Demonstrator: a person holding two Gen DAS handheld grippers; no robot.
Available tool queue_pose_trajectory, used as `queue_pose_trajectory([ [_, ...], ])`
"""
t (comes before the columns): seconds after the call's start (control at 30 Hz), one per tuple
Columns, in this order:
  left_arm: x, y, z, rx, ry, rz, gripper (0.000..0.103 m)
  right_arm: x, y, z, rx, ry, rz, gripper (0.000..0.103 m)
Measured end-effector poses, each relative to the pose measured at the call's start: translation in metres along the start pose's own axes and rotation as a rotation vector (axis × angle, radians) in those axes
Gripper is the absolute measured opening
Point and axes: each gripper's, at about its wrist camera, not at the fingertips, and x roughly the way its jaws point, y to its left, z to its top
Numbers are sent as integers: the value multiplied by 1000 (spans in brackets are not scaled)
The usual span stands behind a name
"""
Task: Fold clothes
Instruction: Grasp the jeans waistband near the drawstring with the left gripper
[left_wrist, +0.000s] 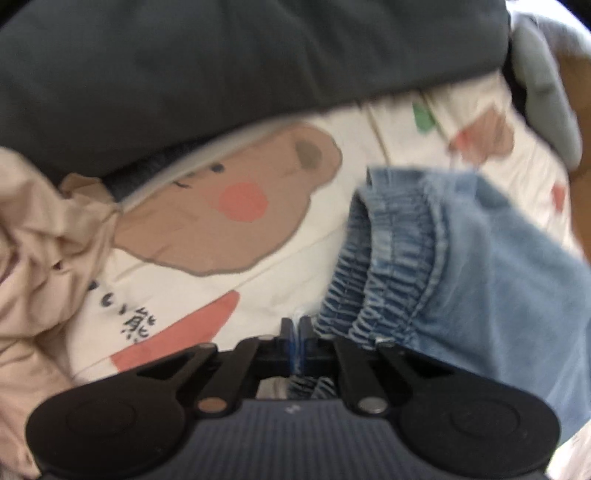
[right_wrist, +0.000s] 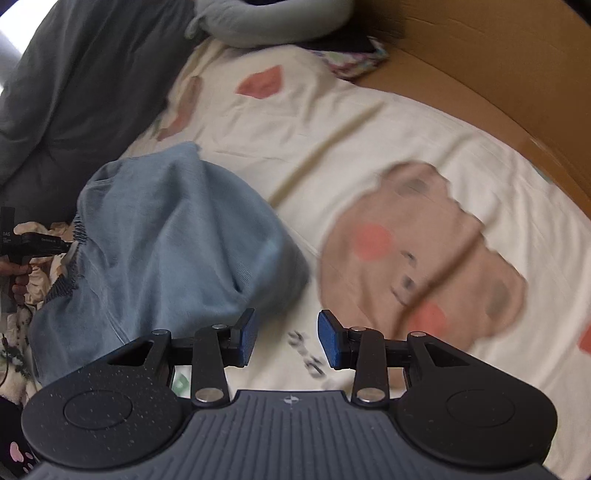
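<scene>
Light blue denim trousers (left_wrist: 480, 258) with an elastic waistband lie bunched on a white bear-print sheet (left_wrist: 258, 295). My left gripper (left_wrist: 295, 332) is shut on the edge of that waistband, and denim shows just under the closed pads. The right wrist view shows the same trousers (right_wrist: 177, 240) as a mound, with the left gripper (right_wrist: 55, 245) pinching the gathered band at the far left. My right gripper (right_wrist: 286, 339) hovers open over the sheet (right_wrist: 369, 129). It is just right of the denim mound, with only bare sheet between its blue pads.
A dark grey cushion (left_wrist: 221, 55) runs along the back and a crumpled beige garment (left_wrist: 37, 240) lies at the left. A pale grey pillow (right_wrist: 273, 22) and brown cardboard (right_wrist: 480, 74) border the sheet's far and right sides.
</scene>
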Motion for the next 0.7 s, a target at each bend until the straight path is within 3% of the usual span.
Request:
queue_pose_trajectory([
  [0.2,-56,12,-13,-76,-112,-52,2,34,52,38,-99,2,70,43],
  [0.43,-106,29,-34,-163,-240,-135,2,58,110,58,-170,-11,145,43],
  [0.7,-128,21,-61,-204,-344,-265,2,72,148,69,-192,-13,166,43],
])
